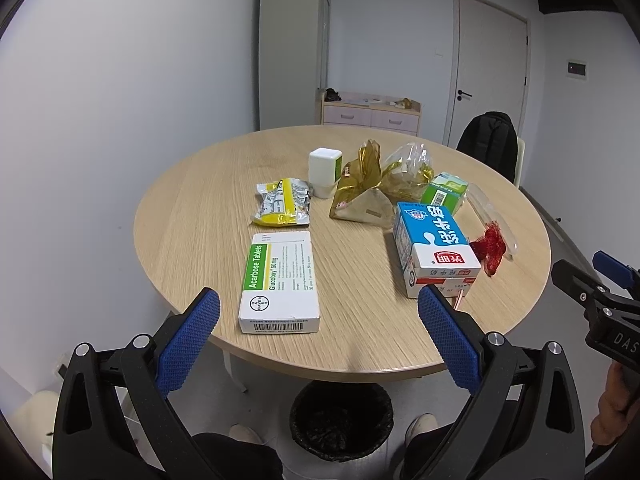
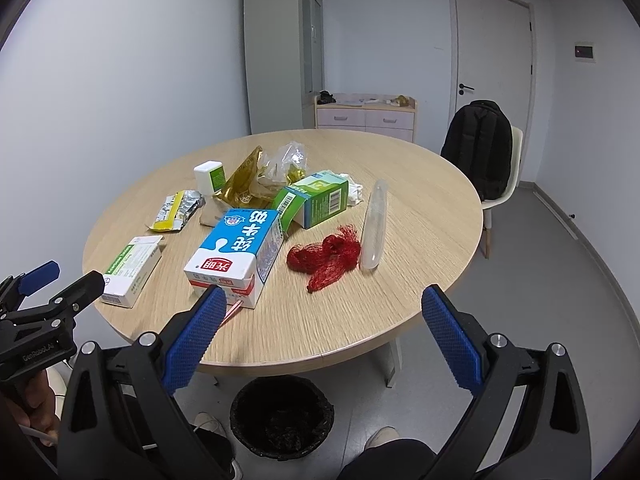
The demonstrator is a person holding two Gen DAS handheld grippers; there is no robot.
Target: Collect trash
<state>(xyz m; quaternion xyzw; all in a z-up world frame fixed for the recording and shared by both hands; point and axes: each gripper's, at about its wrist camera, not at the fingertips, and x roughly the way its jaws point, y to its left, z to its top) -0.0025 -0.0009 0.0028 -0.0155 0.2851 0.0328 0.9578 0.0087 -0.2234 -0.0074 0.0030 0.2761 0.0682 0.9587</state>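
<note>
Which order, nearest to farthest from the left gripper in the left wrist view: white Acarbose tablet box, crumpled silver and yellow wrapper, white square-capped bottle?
1. White Acarbose tablet box: at the near table edge, just ahead of the left gripper.
2. Crumpled silver and yellow wrapper: behind the box.
3. White square-capped bottle: farthest, mid-table.

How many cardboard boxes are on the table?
3: the pill box near the left edge, the milk carton in front, the green box behind it. Wrappers may hide more.

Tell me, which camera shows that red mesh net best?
The right wrist view: the red mesh net lies whole on the table. In the left wrist view, the milk carton hides part of it.
</note>
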